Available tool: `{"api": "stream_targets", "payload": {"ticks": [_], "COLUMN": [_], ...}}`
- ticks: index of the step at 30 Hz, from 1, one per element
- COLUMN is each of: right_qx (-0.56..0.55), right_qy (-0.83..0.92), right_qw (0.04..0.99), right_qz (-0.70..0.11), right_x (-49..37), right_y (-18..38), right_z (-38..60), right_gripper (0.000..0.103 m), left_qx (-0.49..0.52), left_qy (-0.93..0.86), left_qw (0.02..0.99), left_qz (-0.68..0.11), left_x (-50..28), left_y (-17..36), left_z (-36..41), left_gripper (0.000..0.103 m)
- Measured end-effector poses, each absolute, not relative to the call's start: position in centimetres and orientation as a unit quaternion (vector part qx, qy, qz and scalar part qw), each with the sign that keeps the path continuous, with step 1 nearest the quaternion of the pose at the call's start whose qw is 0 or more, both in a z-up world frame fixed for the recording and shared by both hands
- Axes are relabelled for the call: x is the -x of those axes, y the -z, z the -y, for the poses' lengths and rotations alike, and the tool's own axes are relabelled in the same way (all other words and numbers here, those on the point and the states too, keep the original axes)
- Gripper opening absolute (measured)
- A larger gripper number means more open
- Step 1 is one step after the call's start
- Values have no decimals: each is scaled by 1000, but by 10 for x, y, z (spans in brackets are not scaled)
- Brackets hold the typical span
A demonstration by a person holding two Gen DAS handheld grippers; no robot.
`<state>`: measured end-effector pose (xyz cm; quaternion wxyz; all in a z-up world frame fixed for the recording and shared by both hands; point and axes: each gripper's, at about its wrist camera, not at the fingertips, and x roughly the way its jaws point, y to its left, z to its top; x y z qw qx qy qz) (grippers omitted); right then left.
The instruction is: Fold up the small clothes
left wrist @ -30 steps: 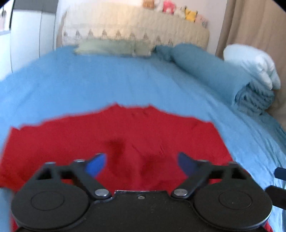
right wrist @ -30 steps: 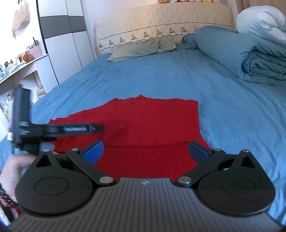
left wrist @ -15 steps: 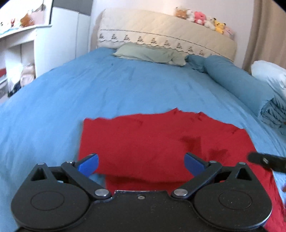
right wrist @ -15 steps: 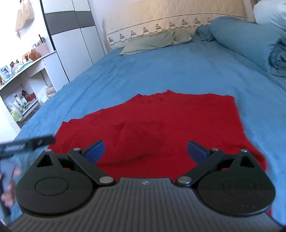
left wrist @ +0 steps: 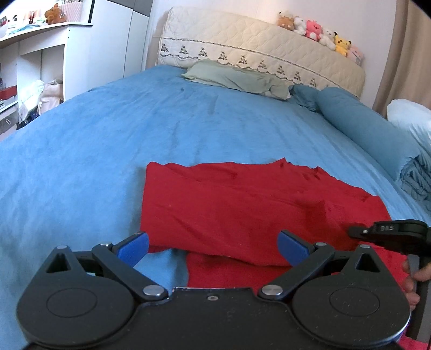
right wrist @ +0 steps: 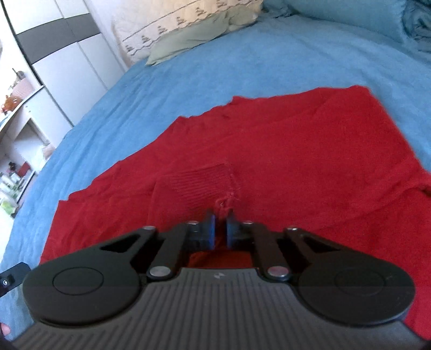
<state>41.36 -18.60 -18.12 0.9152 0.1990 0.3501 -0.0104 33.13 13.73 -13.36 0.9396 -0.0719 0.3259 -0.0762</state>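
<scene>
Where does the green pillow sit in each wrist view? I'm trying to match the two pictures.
Left wrist: green pillow upper centre, lying below the quilted headboard.
Right wrist: green pillow top, left of centre, tilted, below the same headboard.
Shared landmark: the red garment on the blue bedspread.

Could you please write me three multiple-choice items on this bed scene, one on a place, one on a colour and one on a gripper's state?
1. Where does the red garment lie?
A. on the blue bed cover
B. on the white shelf
C. on the green pillow

2. What colour are the pads of the left gripper?
A. red
B. blue
C. yellow

3. How do the jaws of the right gripper stand?
A. wide open over bare cover
B. out of view
C. closed on a pinch of red fabric

Answers:
1. A, the cover shows all around it.
2. B, both fingertips are blue.
3. C, the pads nearly meet, with red fabric puckered between them.
</scene>
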Motion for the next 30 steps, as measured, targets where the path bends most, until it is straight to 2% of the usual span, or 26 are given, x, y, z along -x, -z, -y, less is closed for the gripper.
{"api": "stream_targets", "payload": {"ticks": [5, 7, 8, 9, 10, 11, 12, 16, 24, 27, 28, 29, 30], "right_qx": [-207, -210, -219, -231, -245, -245, -231, -210, -229, -222, -214, -205, -197], "right_qy": [46, 37, 30, 18, 3, 1, 8, 22, 28, 33, 31, 28, 26], "right_qw": [913, 913, 912, 909, 908, 908, 912, 912, 909, 911, 913, 913, 914], "right_qz": [-349, -348, -345, -345, -341, -340, -340, -351, -348, -346, -347, -351, -354], "right_x": [-401, -400, -399, -400, -401, -401, -401, -402, -396, -399, -401, -402, -403], "right_y": [185, 189, 189, 189, 187, 185, 182, 183, 193, 190, 188, 186, 184], "right_z": [200, 203, 204, 205, 206, 203, 199, 190, 193, 192, 190, 189, 187], "right_gripper": [22, 27, 44, 56, 73, 78, 78, 77, 59, 41, 29, 23, 22], "left_qx": [66, 66, 66, 66, 66, 64, 63, 61, 64, 64, 63, 61, 59], "left_qy": [78, 79, 78, 79, 80, 81, 81, 83, 88, 89, 90, 89, 89], "left_qw": [939, 938, 938, 938, 938, 938, 939, 939, 938, 938, 938, 938, 938], "left_qz": [-329, -331, -331, -331, -330, -330, -329, -327, -329, -328, -328, -328, -328], "left_x": [-333, -333, -333, -333, -333, -332, -332, -332, -333, -333, -333, -333, -334], "left_y": [138, 139, 138, 137, 137, 136, 136, 135, 136, 136, 135, 136, 136], "left_z": [-135, -134, -133, -133, -133, -133, -132, -133, -132, -131, -130, -130, -130], "left_gripper": [103, 103, 103, 103, 103, 103, 103, 103, 103, 103, 103, 103, 103]}}
